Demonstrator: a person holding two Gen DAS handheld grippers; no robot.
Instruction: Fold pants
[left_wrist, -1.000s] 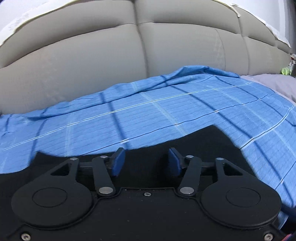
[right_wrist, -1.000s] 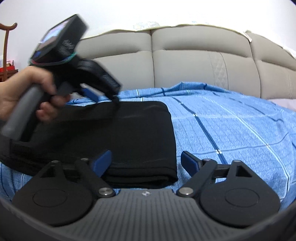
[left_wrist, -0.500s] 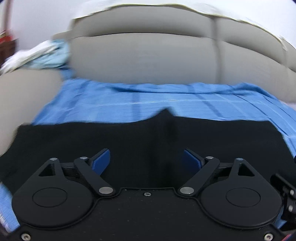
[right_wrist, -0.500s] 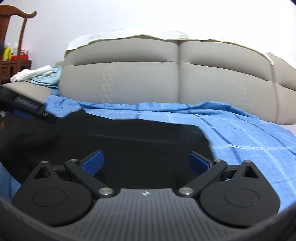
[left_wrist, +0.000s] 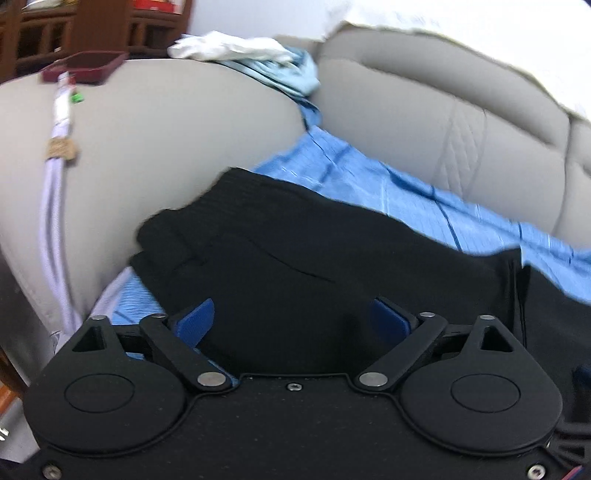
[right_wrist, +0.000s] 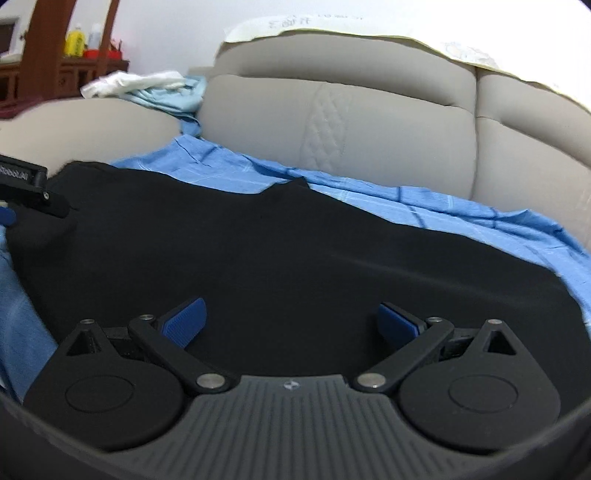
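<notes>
Beige padded headboard (right_wrist: 369, 122), blue checked sheet (right_wrist: 424, 206), dark wooden furniture (right_wrist: 48, 66), white wall (right_wrist: 166, 33)

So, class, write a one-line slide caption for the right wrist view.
Open right tongs over black pants on a blue sheet, sofa behind.

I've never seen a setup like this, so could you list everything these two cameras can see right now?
pants: one, black, lying flat on the blue sheet
sheet: one, blue checked, spread over the sofa seat
sofa: one, beige, behind and beside the pants
crumpled cloths: white and pale blue, on the sofa arm
cable: one, pale lilac, hanging down the sofa arm
tray: one, dark red, on the sofa arm
left hand-held gripper: black, blue pads, jaws opening, above the pants
right hand-held gripper: same, open, holding nothing
</notes>
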